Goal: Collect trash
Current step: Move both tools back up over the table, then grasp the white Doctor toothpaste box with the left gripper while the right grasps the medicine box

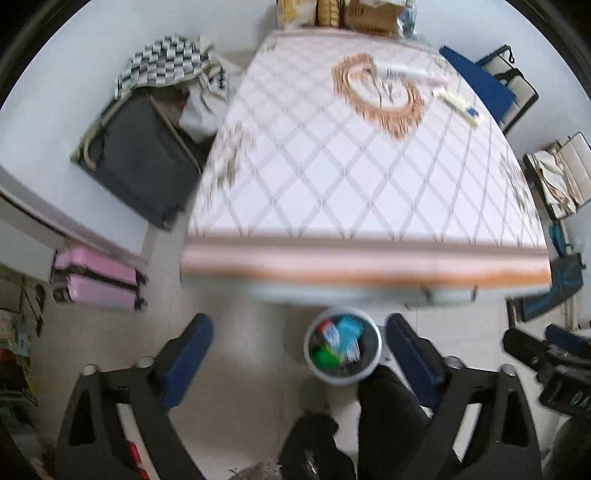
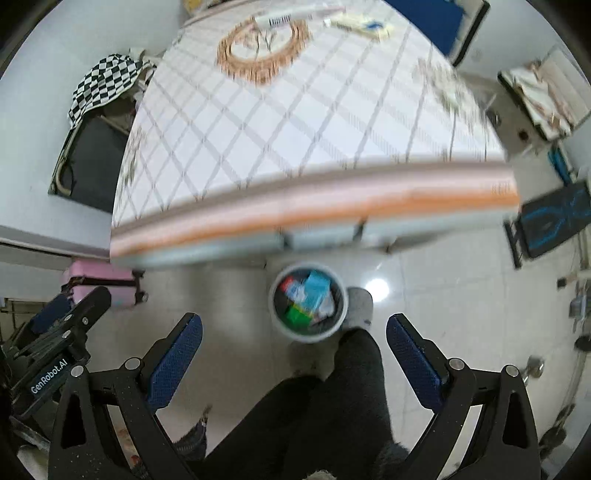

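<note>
1. A big table with a white cloth (image 1: 354,177) (image 2: 295,129) that has grey diamond lines and a pink and orange edge fills most of both views
2. A dark grey suitcase (image 1: 136,166) (image 2: 88,158) lies open on the floor left of the table, with a black and white checked cloth (image 1: 162,62) (image 2: 103,81) draped over its far end
3. A pink hard suitcase (image 1: 99,280) (image 2: 107,284) lies on the floor nearer the camera, also on the left
4. The person's legs in black trousers (image 1: 391,417) (image 2: 332,402) show at the bottom, with a grey slipper (image 2: 358,306) touching the bin
5. The left gripper (image 1: 295,350) is held above the floor with its two blue-padded fingers (image 1: 188,354) spread wide and nothing between them
6. The right gripper (image 2: 293,350) is also spread wide and holds nothing; its blue pads (image 2: 173,362) stand far apart
7. A small round white bin with a dark inside (image 1: 343,378) (image 2: 308,334) stands on the pale tiled floor just in front of the table edge, and it holds blue, green, red and white wrappers (image 1: 340,339) (image 2: 310,295)
8. Far back on the table lie a white tube-like wrapper with a barcode (image 1: 406,72) (image 2: 288,16) and a pale yellow packet with a blue mark (image 1: 461,105) (image 2: 362,26), near each other; they are too blurry to name better
</note>
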A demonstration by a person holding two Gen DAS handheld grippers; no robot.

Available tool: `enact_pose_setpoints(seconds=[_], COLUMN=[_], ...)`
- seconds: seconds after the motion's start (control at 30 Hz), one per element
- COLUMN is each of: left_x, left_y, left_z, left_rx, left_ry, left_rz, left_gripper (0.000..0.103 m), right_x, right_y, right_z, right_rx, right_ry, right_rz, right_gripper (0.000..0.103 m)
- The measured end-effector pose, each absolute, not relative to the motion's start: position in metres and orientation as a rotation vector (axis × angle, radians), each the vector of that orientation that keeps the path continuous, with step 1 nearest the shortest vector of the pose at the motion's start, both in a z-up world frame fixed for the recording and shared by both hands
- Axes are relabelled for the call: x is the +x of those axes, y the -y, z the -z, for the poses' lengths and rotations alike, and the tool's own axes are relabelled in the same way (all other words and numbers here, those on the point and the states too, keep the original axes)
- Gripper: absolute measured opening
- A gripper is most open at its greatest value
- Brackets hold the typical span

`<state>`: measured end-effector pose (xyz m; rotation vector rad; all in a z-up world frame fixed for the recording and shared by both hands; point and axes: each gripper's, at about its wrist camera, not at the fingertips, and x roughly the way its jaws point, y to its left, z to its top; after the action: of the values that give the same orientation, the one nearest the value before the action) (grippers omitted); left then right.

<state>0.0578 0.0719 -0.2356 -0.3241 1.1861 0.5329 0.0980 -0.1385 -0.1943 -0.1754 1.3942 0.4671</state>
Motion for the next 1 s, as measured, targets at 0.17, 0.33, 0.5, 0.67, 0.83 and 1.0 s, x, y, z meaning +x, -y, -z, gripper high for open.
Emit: enact_pose_setpoints(seconds=[0.17, 0.33, 0.5, 0.67, 0.83, 1.0], left_x=[0.145, 0.243, 0.344, 0.438, 0.509, 0.576], left_y=[-0.098, -0.129, -0.151, -0.164, -0.165, -0.15], left_z=[0.234, 0.237, 0.258, 0.278, 0.281, 0.284], left_rx=[-0.272, -0.21, -0.155, -0.026, 0.151, 0.431], left_ry=[-1.158, -1.179, -1.248, -1.305, -1.314, -1.313], left_rz=[-0.567, -0.618, -0.641, -0.614, -0.492, -0.287], left_gripper=[0.103, 0.103, 0.103, 0.103, 0.103, 0.103], right_x=[0.205, 0.357, 0.522, 0.626, 0.656, 0.673], right_y=[0.113, 0.092, 0.061, 0.032, 0.022, 0.059], right_z=[0.186, 0.198, 0.236, 0.291, 0.325, 0.317], right_rx=[-0.264, -0.405, -0.562, -0.661, -0.645, -0.449], right_ry=[-1.371, -1.371, -1.392, -1.453, -1.522, -1.559], right_rz=[-0.458, -0.438, -0.4, -0.414, -0.484, -0.396], right_gripper=[0.101, 0.101, 0.101, 0.101, 0.097, 0.089])
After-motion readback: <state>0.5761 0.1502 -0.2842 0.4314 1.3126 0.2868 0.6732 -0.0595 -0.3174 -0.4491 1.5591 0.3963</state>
